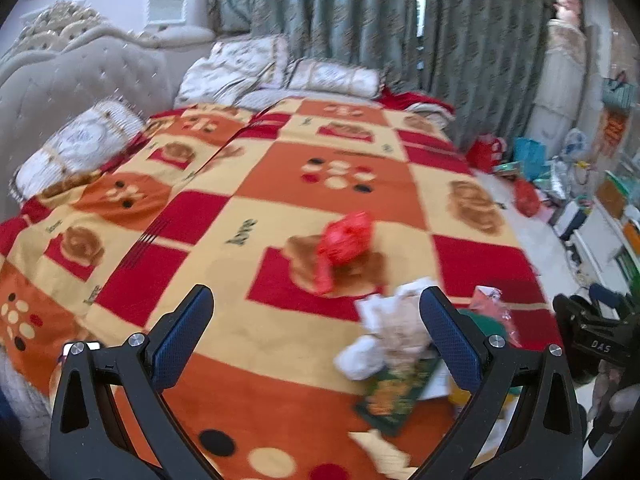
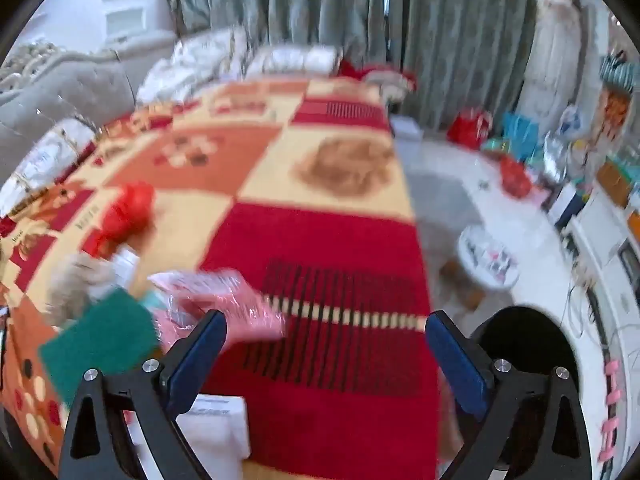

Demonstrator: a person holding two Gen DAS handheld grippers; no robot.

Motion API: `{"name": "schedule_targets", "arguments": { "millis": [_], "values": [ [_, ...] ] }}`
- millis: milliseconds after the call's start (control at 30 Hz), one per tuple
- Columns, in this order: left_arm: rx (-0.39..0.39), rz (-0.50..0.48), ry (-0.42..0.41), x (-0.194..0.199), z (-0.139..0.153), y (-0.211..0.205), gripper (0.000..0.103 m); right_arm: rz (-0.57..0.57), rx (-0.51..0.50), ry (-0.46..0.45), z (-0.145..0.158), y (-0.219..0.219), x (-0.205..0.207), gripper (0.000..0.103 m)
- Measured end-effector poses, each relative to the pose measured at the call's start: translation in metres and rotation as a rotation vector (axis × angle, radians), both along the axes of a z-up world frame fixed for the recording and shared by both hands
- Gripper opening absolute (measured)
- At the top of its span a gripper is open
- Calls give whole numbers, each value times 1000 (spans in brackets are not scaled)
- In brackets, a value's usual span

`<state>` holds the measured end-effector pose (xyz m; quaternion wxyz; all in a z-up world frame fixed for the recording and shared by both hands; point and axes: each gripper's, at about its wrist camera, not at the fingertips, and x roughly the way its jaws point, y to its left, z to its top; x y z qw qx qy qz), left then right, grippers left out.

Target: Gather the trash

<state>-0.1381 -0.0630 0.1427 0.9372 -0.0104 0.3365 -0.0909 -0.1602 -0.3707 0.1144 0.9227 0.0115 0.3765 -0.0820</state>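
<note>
Trash lies on the bed's patterned blanket [image 1: 256, 184]. A crumpled red plastic bag [image 1: 346, 240] sits mid-bed; it also shows in the right wrist view [image 2: 128, 212]. Nearer lie crumpled white and beige paper [image 1: 384, 328], a green printed packet [image 1: 396, 392], a green pad [image 2: 100, 340] and a pink plastic wrapper [image 2: 224, 300]. My left gripper [image 1: 320, 320] is open and empty above the blanket, left of the paper pile. My right gripper [image 2: 324, 344] is open and empty over the bed's right edge, right of the wrapper. A black bin [image 2: 524, 360] stands below by its right finger.
Pillows [image 1: 256, 68] and a padded headboard [image 1: 72, 76] are at the far end, curtains [image 1: 360, 20] behind. Bags and boxes [image 1: 532, 168] clutter the floor on the right. A white box [image 2: 216, 424] lies near the bed's front edge. The right gripper body [image 1: 592, 340] shows at right.
</note>
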Motion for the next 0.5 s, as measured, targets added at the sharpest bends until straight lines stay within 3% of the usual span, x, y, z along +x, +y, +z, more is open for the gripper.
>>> {"name": "schedule_targets", "arguments": {
  "millis": [200, 500],
  "values": [
    [-15, -56, -47, -17, 16, -26, 102, 32, 11, -118, 40, 22, -27, 99],
    [-12, -63, -91, -32, 22, -40, 102, 32, 37, -209, 58, 36, -41, 99]
  ]
}}
